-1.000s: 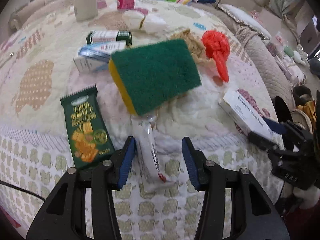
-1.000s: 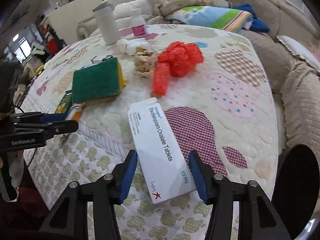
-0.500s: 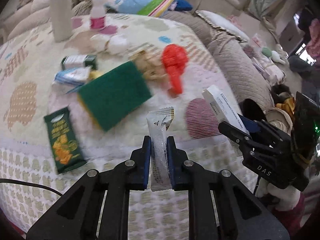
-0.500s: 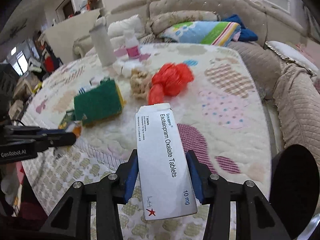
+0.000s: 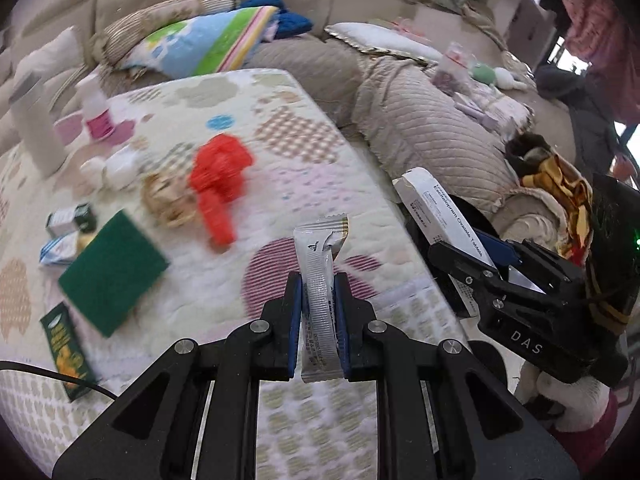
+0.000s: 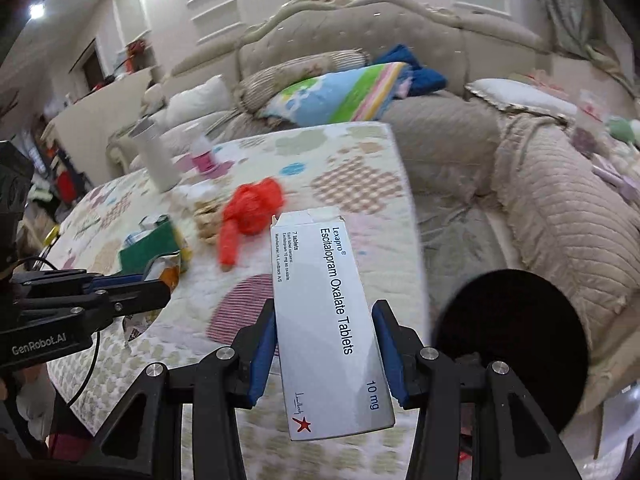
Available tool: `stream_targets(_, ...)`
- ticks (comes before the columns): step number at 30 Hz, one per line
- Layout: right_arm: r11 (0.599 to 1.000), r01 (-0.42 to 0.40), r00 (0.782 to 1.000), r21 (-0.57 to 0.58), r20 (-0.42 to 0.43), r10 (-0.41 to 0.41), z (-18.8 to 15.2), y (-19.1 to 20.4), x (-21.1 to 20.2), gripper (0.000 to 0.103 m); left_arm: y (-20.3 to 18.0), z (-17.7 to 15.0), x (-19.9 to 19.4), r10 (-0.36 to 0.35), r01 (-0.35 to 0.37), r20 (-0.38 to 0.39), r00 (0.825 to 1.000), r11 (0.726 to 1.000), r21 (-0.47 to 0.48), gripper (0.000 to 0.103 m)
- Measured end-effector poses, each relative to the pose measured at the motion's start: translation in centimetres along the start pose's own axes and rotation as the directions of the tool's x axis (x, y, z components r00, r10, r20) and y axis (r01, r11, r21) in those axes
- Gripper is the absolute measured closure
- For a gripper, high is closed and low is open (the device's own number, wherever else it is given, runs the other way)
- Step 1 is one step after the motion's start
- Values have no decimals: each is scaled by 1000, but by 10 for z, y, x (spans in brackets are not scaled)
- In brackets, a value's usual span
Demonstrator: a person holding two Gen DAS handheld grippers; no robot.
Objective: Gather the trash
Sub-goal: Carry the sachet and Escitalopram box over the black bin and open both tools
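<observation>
The quilted table cover [image 5: 328, 184] is seen to end in a straight right edge; past it lies a gap, then the padded sofa arm [image 5: 432, 132]. Its near edge drops away below the grippers. The near right corner of the cover is bare, with a striped patch [image 5: 272, 268] on it. The remaining litter is grouped on the left half: green sponge [image 5: 112, 272], red plastic bag [image 5: 218, 184], crumpled tan paper [image 5: 170, 200], green snack packet [image 5: 64, 350], two small cartons [image 5: 68, 228]. A tall white cylinder [image 5: 36, 128] and a pink-labelled bottle [image 5: 96, 108] stand at the far left.

The left gripper [image 5: 319, 304] is held above the near right corner, angled downward, its blue pads pressed on a white stick sachet [image 5: 320, 280], which stands upright between them, clear of the cover.

The right gripper [image 6: 326, 352] is held just to the right, also angled down, clamped at a middling width on a white tablet box [image 6: 328, 312], lifted off the cover. A round black disc [image 6: 512, 344] is noted near its right finger.
</observation>
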State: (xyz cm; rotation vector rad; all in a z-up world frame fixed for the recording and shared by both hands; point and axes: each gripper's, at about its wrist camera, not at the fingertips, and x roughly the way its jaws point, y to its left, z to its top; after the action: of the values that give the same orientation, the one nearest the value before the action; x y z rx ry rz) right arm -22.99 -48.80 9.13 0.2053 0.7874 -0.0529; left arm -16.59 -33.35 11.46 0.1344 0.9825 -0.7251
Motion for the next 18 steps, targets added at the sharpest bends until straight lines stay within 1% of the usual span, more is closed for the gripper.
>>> stream_targets(11,985,111,994,133,9,-113,-12,-71,-25,58,-60,23,29,-49,50,-12,999,994,99,90)
stream_targets(18,968,152,988,201,0,-156,-18,-105,-30,58,-90,35,49,-100,104,-35,994,987,121,90)
